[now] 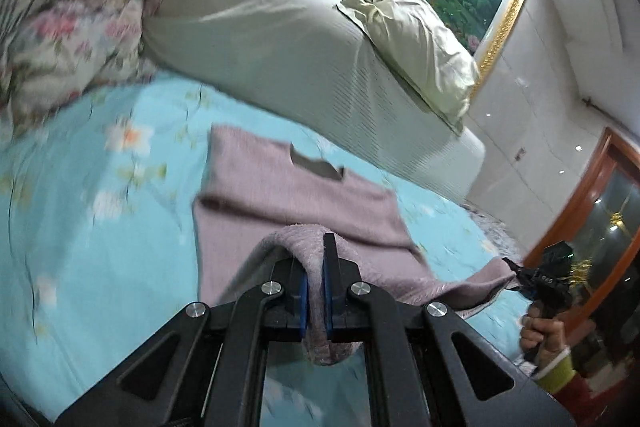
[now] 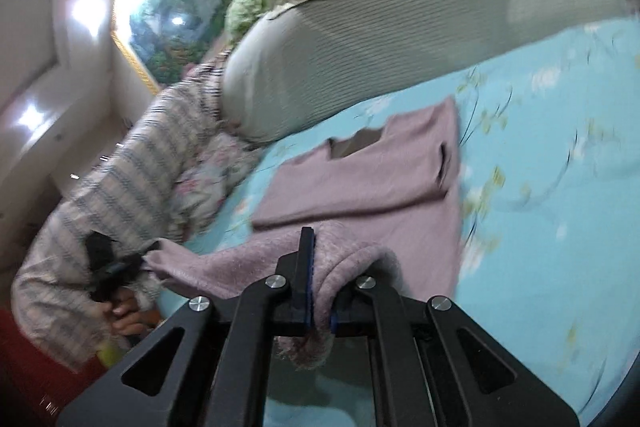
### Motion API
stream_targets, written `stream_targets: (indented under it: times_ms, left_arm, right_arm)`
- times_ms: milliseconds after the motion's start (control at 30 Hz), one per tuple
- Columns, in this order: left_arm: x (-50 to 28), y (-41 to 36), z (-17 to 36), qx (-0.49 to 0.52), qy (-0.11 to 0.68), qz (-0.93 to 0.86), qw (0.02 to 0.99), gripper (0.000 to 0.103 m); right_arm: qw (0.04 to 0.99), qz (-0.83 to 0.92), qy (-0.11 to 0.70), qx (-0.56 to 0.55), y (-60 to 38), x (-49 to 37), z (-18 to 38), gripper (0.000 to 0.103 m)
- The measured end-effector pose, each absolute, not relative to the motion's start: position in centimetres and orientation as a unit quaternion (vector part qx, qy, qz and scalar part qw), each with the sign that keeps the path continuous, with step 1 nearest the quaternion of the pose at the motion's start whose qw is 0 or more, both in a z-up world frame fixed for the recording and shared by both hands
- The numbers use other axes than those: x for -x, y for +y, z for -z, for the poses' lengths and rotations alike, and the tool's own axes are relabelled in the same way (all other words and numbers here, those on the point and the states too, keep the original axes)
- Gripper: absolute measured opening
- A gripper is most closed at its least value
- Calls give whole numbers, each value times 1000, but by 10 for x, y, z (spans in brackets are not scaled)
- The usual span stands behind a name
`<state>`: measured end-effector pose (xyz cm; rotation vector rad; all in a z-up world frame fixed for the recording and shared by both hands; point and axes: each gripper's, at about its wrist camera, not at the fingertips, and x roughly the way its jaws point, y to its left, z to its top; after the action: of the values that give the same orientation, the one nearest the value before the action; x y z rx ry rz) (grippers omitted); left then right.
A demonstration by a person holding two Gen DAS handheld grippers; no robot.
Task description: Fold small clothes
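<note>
So the mauve knit sweater (image 1: 296, 195) is lying on the turquoise floral bedspread (image 1: 100, 227), neckline pointing toward the big grey bolster (image 1: 280, 39), and its near hem is lifted off the bed at both corners. The left gripper (image 1: 316, 291) has its blue pads pressed tight together on a bunched fold of the hem, with fabric spilling over the left finger and hanging out below the pads. The right gripper (image 2: 316, 287) is pinching the other hem corner the same way, knit draped over its right finger. In the left wrist view you can see the right gripper off at the edge (image 1: 532, 275) with the hem stretched between the two like a sagging line. Room-wise: plenty of bare bedspread to the left of the sweater in the left wrist view, and a wide strip on its far side in the right wrist view. The tight edge is up top, where the bolster sits just beyond the collar, and a striped blanket (image 2: 132, 163) plus a floral quilt (image 1: 68, 55) crowd that corner. Everything's a bit motion-blurred.
</note>
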<state>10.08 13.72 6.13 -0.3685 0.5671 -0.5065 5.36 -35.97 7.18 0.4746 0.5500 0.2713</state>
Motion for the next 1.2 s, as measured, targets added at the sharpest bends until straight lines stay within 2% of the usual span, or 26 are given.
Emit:
stream_targets:
  times_ms: [233, 700, 867, 1033, 1067, 1100, 1133, 1167, 1200]
  left_arm:
    - [-193, 101, -71, 130, 280, 190, 932, 4]
    - [-362, 71, -20, 98, 348, 95, 928, 4]
    - [-403, 59, 10, 75, 379, 69, 920, 5]
    - [-420, 54, 38, 67, 408, 72, 907, 8]
    - [-417, 55, 38, 69, 410, 77, 906, 13]
    - [-411, 57, 37, 76, 409, 88, 905, 22]
    - [-403, 59, 35, 80, 406, 97, 905, 28]
    - [-391, 59, 31, 80, 401, 108, 906, 42]
    - [-380, 57, 27, 79, 393, 116, 909, 48]
  right_arm:
    - [927, -80, 288, -227, -384, -151, -74, 7]
    - [914, -21, 349, -208, -403, -300, -24, 7]
    - [901, 8, 388, -195, -404, -324, 6, 7]
    - [886, 13, 390, -250, -419, -315, 15, 9]
    - [887, 15, 386, -254, -420, -310, 11, 11]
    - [890, 20, 375, -257, -421, -301, 5, 20]
    - [897, 32, 355, -259, -422, -286, -4, 39]
    - [902, 39, 340, -263, -423, -276, -10, 49]
    - [906, 39, 326, -268, -421, -268, -15, 59]
